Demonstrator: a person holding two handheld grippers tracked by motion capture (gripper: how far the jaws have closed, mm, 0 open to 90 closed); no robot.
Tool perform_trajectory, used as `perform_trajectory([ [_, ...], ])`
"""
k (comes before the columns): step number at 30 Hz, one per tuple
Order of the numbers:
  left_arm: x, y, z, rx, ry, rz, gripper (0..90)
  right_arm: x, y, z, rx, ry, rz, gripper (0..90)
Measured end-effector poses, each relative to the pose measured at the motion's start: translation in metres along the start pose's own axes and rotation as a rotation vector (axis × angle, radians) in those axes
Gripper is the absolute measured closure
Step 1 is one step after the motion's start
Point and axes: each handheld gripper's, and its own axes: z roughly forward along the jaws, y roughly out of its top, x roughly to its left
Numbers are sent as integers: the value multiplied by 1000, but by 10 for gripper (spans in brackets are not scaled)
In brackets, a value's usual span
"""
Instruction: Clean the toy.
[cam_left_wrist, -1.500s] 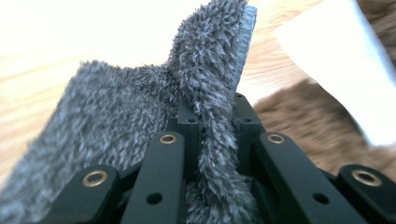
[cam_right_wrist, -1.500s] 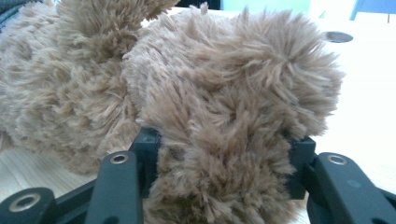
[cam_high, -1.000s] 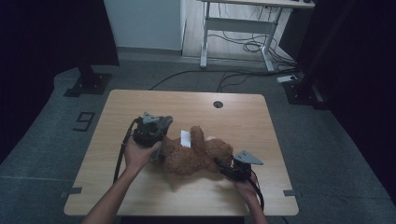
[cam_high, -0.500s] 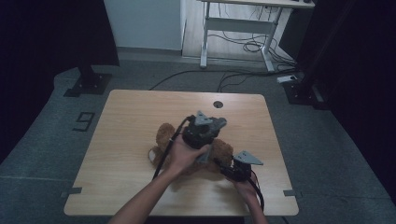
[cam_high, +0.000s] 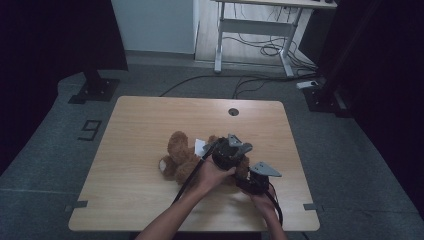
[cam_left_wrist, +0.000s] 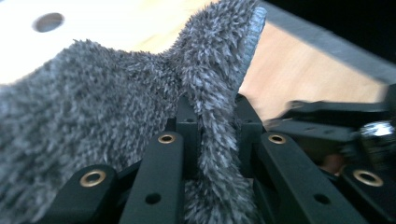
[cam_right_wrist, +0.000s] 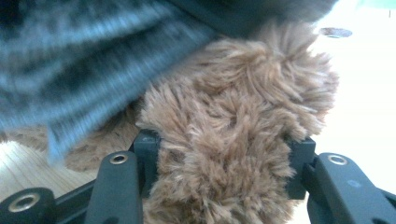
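Left tool (cam_high: 231, 150) crossed over fuzzy brown teddy (cam_high: 181, 159).

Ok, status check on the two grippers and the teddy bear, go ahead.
Left gripper shut on a thin fold of the teddy bear. Right gripper clamped on a plush limb. Bear lies on the table; left forearm crosses over it.

Bare forearms; each black hand-held gripper (cam_high: 227, 156) has a grey three-cornered plate, brass-ringed screw holes and a trailing black cable.
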Motion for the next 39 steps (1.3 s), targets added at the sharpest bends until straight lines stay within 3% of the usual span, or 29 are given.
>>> perform_trajectory([
  [2,12,-4,-7,14,53,2,771,-1,0,0,-1,2,3,471],
  [4,31,-12,-14,12,54,-53,771,-1,0,-1,-3,4,7,471],
  [7,57,-25,-28,-28,9,-162,774,0,1,0,-7,5,5,471],
  [10,73,-31,-49,-73,-24,-224,774,2,1,1,-7,4,0,471],
  [13,83,-34,-66,-87,41,-199,772,0,1,0,-5,8,3,471],
  [16,100,-42,-78,-75,101,-219,771,0,0,0,-8,5,4,471],
  [18,116,-54,-81,-39,148,-241,771,0,0,0,-7,4,6,470],
  [20,134,-69,-82,-15,126,-302,768,0,0,1,-8,5,7,470],
  [23,155,-90,-87,-55,56,-416,766,1,1,1,-9,4,5,470],
  [24,160,-94,-89,-60,52,-434,765,1,1,1,-9,4,6,470],
  [27,168,-101,-95,-71,72,-445,763,1,0,1,-11,4,7,470],
  [30,174,-104,-103,-61,142,-414,763,1,0,1,-11,4,6,470],
  [36,185,-118,-113,-21,257,-397,766,0,0,1,-12,3,7,471],
  [39,188,-124,-118,-15,259,-410,766,-1,0,1,-11,0,7,471],
])
